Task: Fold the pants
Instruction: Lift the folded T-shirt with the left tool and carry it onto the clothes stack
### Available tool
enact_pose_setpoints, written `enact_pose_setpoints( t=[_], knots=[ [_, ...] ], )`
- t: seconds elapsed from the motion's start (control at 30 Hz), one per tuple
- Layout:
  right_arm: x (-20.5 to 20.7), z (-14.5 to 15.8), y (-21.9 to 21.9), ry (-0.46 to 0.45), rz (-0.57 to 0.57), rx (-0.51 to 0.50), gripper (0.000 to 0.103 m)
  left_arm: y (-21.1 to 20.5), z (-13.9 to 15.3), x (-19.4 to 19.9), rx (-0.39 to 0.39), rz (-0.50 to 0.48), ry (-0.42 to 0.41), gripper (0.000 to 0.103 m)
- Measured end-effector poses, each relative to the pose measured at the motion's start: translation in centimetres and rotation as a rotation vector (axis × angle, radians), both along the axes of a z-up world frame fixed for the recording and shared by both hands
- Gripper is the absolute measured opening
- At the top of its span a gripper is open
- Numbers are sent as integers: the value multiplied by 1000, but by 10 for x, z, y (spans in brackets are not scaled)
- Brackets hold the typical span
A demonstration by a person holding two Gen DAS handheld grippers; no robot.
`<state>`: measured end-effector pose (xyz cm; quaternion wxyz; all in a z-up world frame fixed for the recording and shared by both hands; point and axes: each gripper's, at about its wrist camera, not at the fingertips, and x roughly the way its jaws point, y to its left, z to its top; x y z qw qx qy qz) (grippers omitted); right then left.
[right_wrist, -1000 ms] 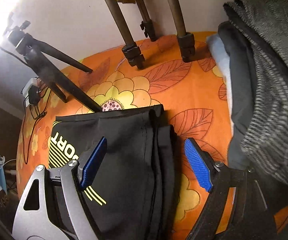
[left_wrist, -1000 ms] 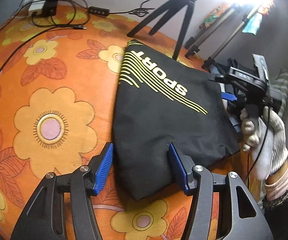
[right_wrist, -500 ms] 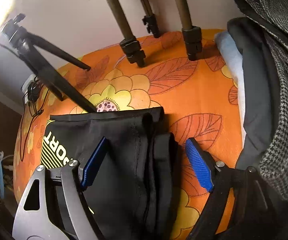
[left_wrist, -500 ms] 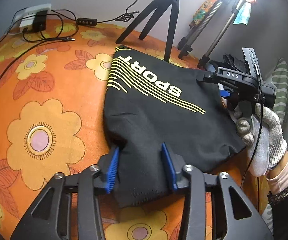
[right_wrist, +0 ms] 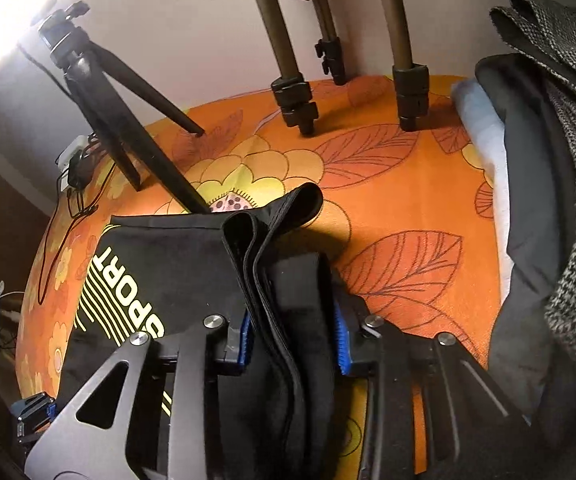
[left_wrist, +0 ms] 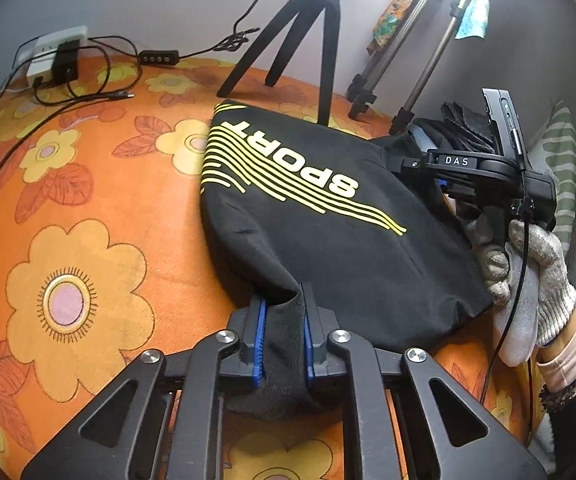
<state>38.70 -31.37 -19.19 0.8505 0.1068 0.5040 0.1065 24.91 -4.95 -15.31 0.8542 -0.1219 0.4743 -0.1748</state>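
Both tools' jaws were spread a second ago, now closing; left tool (left_wrist: 281,336) pinches the near corner of the black pants (left_wrist: 328,232), right tool (right_wrist: 294,338) the bunched waistband; pants lie on the orange bedspread (left_wrist: 87,208); grasp step; next, lift both together and fold over.

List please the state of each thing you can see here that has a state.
Black SPORT pants: folded, lying on the orange floral cover, two edges pinched.
Left gripper: jaws closing, near edge of the pants bunched between its pads.
Right gripper: jaws closing, stacked hem layers between its pads.
Black tripod: standing, legs spread.
Black plug: in the white power strip.
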Motion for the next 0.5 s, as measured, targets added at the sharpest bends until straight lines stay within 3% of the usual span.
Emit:
enact_pose_setpoints(
  t=[0.2,0.5],
  knots=[
    [-12,20,4,-51,-14,4,31,-1,10,-6,-12,-16,-41,8],
    [-40,76,23,-146,19,-29,31,4,33,-24,-36,-35,-113,7]
  ],
)
